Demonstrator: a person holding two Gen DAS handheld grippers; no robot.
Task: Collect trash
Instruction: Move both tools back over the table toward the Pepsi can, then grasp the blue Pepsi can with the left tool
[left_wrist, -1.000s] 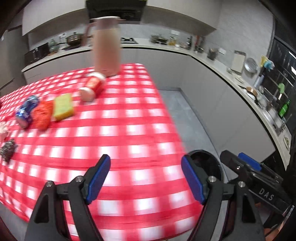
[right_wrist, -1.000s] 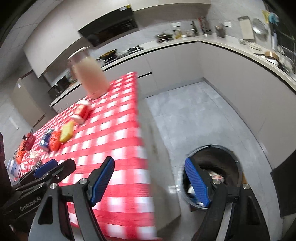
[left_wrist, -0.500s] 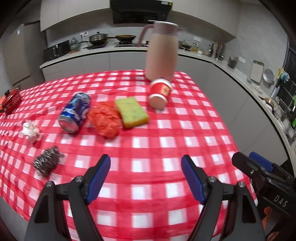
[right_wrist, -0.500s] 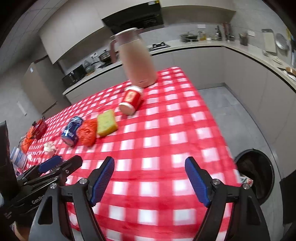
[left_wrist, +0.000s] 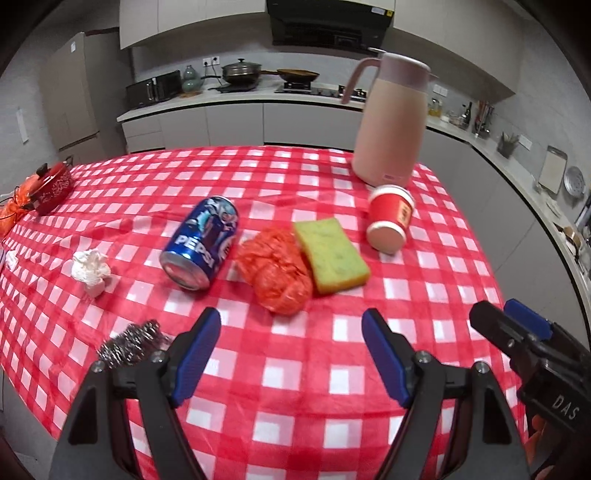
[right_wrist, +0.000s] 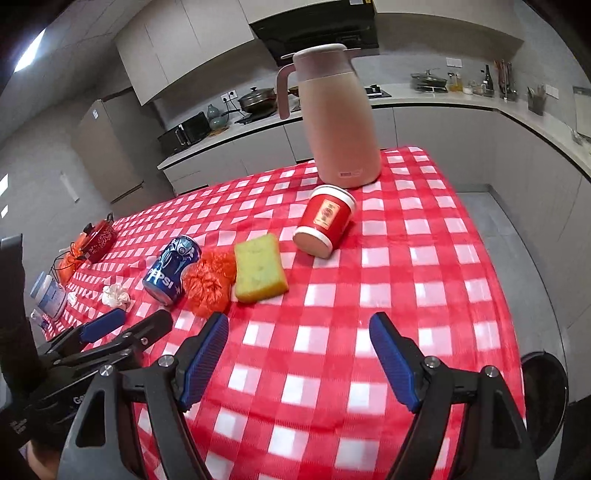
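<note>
On the red checked tablecloth lie a blue Pepsi can (left_wrist: 201, 247) on its side, a crumpled orange bag (left_wrist: 275, 275), a yellow-green sponge (left_wrist: 330, 254), a tipped red paper cup (left_wrist: 390, 223), a white paper wad (left_wrist: 90, 271) and a steel scourer (left_wrist: 129, 343). My left gripper (left_wrist: 291, 358) is open and empty, hovering short of the orange bag. My right gripper (right_wrist: 299, 362) is open and empty over the near cloth; the can (right_wrist: 171, 269), bag (right_wrist: 208, 280), sponge (right_wrist: 260, 273) and cup (right_wrist: 325, 225) lie beyond it. The black bin (right_wrist: 543, 398) stands on the floor at the right.
A tall pink thermos jug (left_wrist: 393, 122) stands at the table's far right corner. A red pot (left_wrist: 53, 186) and orange netting sit at the far left. A white jar (right_wrist: 50, 295) stands at the left edge. Kitchen counters run behind and to the right.
Both grippers swung left from the bin and table edge to face the table's items, then moved closer to them. Both stayed open and empty.
</note>
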